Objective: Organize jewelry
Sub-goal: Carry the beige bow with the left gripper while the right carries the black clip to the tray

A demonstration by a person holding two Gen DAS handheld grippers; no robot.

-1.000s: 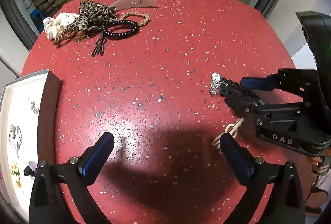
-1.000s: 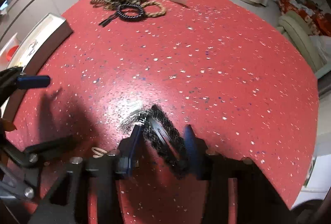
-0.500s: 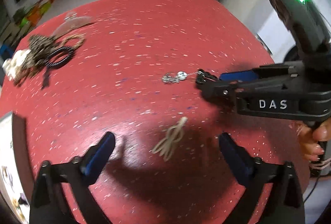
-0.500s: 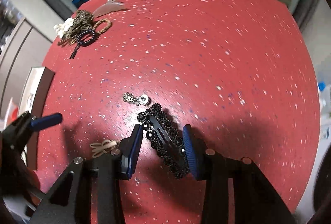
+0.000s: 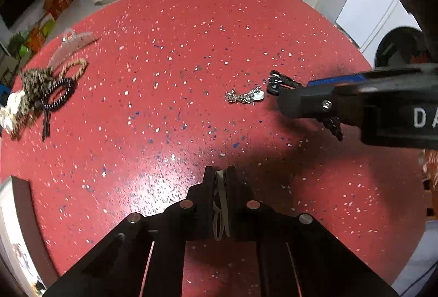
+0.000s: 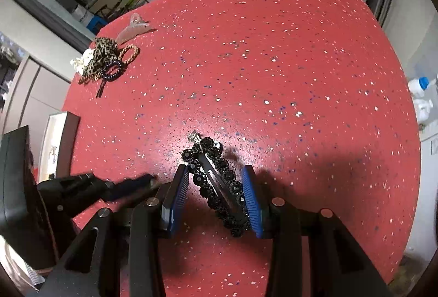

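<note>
The left gripper (image 5: 220,182) has just closed onto the pale beige looped hair tie (image 5: 218,212); the right gripper (image 6: 216,193) clamps the black beaded barrette (image 6: 216,182), whose long axis lies slantwise across its pads.

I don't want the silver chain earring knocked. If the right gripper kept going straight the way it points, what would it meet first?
Probably the red speckled tabletop just past the black beaded hair clip held by the right gripper. The silver chain earring lies close to that line; depth is unclear.

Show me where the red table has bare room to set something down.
The widest bare patch is the table's far and right side, beyond the black beaded hair clip and small silver chain. The middle, between chain and hair-tie pile, is also free. That pile and the tray crowd the left edge.
</note>
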